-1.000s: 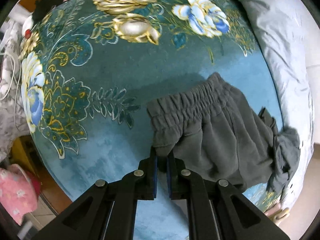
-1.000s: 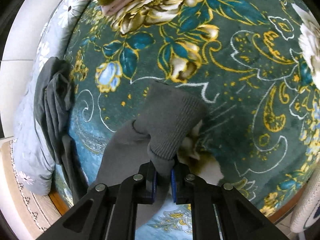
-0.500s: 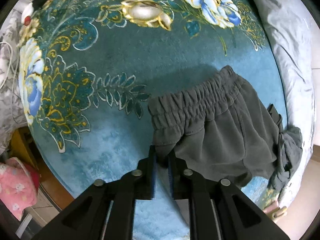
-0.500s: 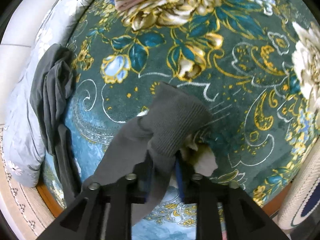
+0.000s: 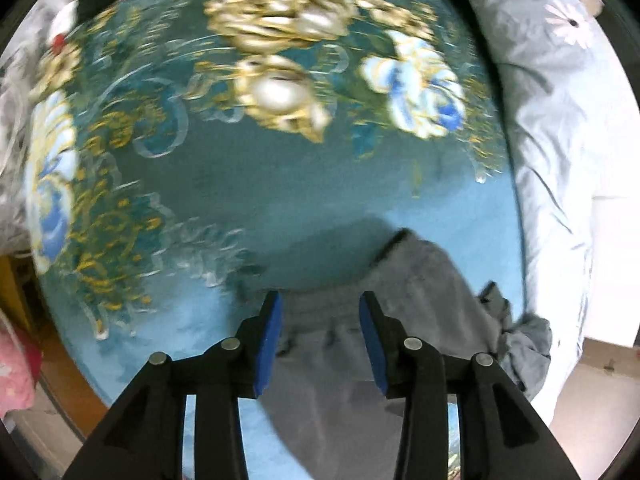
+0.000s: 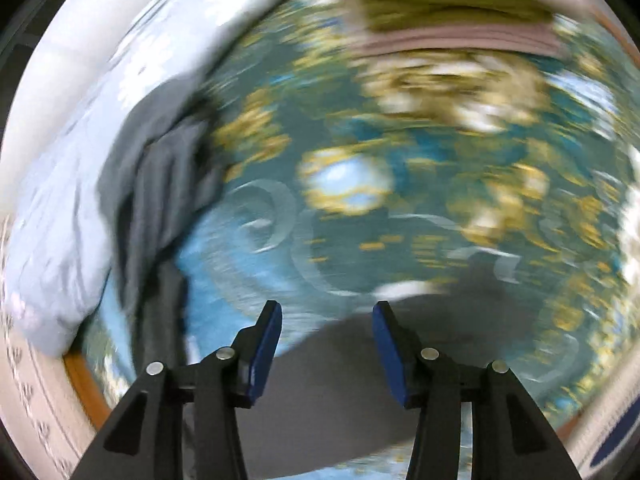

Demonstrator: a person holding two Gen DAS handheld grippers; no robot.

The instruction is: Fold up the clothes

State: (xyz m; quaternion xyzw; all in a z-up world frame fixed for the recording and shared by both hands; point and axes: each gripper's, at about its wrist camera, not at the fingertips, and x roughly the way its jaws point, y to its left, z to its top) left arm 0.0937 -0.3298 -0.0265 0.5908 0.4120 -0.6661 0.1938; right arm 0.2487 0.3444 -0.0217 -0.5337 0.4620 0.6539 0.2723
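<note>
**Both grippers open above the grey garment**

In the left wrist view the left gripper (image 5: 320, 312) has its jaws spread wide with nothing between them. The grey garment (image 5: 420, 320) lies on the teal floral blanket (image 5: 280, 184) under and beyond the fingertips, filling the lower centre and lower right of the frame. Its far edge runs from the jaws up to a dark corner right of centre; its right end bunches in a crumpled lump at the blanket's right border, against the pale duvet (image 5: 560, 140). Bare blanket fills the centre and upper half of the frame. At lower left the blanket ends at a wooden edge (image 5: 72, 372).

The right wrist view is heavily blurred. The right gripper (image 6: 326, 320) is likewise wide open and holds nothing. Grey cloth (image 6: 340, 380) lies below its jaws at lower centre, and a dark bunched part (image 6: 152, 184) sits at centre left beside the duvet (image 6: 52, 220). Folded clothes (image 6: 452, 20) sit at the top edge. Blanket (image 6: 400, 248) fills the middle.
</note>
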